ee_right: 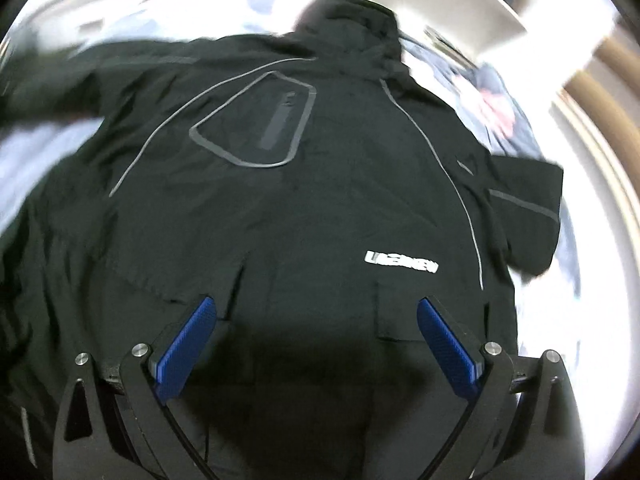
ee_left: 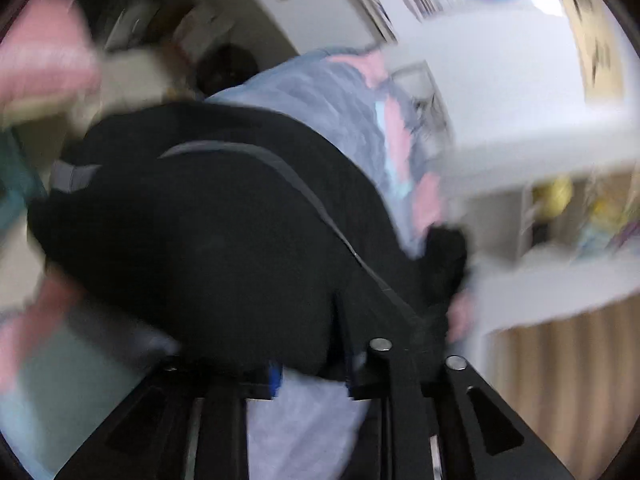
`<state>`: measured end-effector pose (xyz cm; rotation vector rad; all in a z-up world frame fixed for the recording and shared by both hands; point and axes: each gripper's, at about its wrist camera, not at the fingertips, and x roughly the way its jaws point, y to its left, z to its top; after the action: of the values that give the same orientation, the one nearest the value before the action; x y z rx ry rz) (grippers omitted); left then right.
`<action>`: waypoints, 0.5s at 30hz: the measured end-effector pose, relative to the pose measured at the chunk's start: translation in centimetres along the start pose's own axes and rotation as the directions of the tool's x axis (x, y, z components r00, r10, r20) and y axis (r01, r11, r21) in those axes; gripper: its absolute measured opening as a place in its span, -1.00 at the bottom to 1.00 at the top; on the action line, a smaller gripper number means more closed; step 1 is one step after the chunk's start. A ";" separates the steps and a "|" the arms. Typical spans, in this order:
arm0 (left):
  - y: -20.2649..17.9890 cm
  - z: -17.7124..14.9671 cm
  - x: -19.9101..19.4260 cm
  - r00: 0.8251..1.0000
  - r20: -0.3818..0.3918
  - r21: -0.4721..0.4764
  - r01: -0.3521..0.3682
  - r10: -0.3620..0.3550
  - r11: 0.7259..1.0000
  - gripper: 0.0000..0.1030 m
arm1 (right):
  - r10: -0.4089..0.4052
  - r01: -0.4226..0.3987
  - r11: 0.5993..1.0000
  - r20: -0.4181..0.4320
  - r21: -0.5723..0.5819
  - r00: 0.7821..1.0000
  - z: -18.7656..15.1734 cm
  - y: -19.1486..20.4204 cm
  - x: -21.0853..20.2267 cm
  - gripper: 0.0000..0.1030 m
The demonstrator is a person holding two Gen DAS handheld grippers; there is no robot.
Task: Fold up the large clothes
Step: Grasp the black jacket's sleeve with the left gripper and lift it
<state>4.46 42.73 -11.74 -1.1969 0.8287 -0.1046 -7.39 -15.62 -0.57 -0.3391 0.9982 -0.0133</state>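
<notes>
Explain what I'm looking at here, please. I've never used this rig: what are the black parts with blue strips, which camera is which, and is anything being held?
These are two handheld grippers, one in each of a person's hands, each with a fisheye camera looking forward along its jaws. The sharper picture is the right wrist view: the right gripper has its jaws wide apart, the blue pads holding nothing, hovering over a black jacket with grey piping and a white logo, spread front-up. The blurry picture is the left wrist view: the left gripper has its jaws close together on a fold of the same jacket, apparently pinching it. Under the jacket lies a bedcover in pale blue and pink.
</notes>
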 end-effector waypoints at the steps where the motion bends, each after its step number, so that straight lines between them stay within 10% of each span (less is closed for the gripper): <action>1: 0.7 0.1 -1.4 0.999 0.043 -0.019 0.017 -0.016 1.000 -0.10 | 0.000 0.000 1.000 -0.001 0.018 1.000 -0.1 -0.5 0.0 0.96; 3: 1.3 0.2 -3.4 0.993 0.115 -0.030 0.010 -0.006 0.999 0.46 | -0.010 0.010 0.999 -0.008 0.048 1.000 -0.2 -1.3 0.1 0.96; 15: 6.0 1.9 -6.4 0.962 0.272 -0.212 0.092 -0.032 0.973 0.51 | -0.016 0.016 0.999 0.013 -0.048 1.000 -0.4 0.8 -0.6 0.96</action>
<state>-0.99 49.72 -13.33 -1.4133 0.5750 0.1007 -8.13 -14.86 -0.54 -0.3907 0.9843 -0.0016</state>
